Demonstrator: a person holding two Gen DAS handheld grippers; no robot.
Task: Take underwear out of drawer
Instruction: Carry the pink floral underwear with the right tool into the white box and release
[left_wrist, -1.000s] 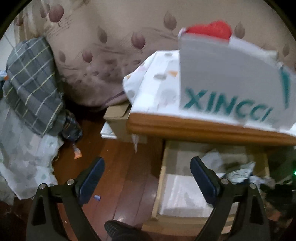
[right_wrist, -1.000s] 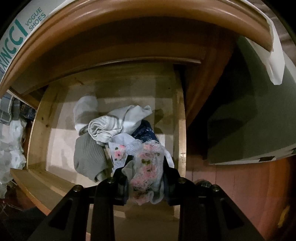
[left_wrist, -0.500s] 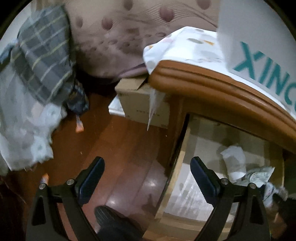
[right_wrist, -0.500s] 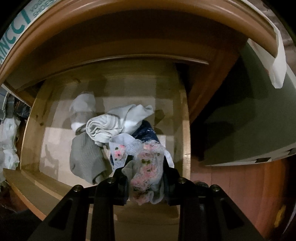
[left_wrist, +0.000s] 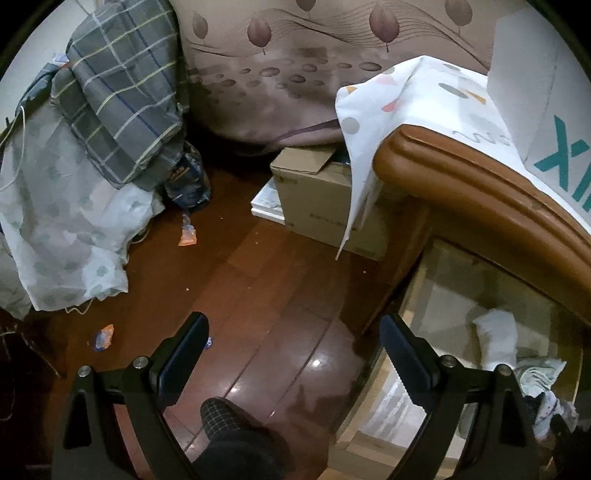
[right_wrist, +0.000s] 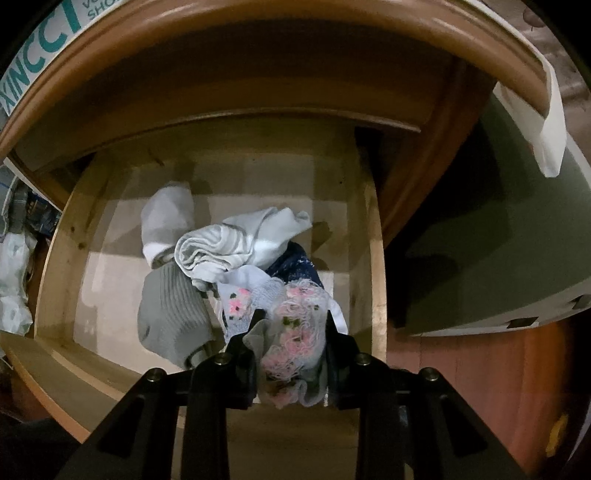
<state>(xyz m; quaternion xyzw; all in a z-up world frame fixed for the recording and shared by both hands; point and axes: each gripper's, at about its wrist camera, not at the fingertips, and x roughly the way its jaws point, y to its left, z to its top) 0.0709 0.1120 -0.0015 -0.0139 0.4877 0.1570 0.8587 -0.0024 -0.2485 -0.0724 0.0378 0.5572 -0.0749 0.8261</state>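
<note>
Above the open wooden drawer (right_wrist: 373, 258), my right gripper (right_wrist: 291, 343) pinches floral underwear (right_wrist: 295, 343), hanging lengthwise between its jaws; left gripper (left_wrist: 293, 345) spread over floorboards (left_wrist: 258, 295).

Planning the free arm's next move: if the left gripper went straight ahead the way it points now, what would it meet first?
Probably bare wooden floor. The open left gripper points past the drawer, whose edge lies by its right finger. Depth is unclear; the cardboard box stands farther along.

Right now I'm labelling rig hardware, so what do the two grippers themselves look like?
Both are matte black frames with silver bolt heads. The left gripper has dark navy pads, one with a serrated edge. The right gripper has black fingers. No cables or sleeves show.
</note>
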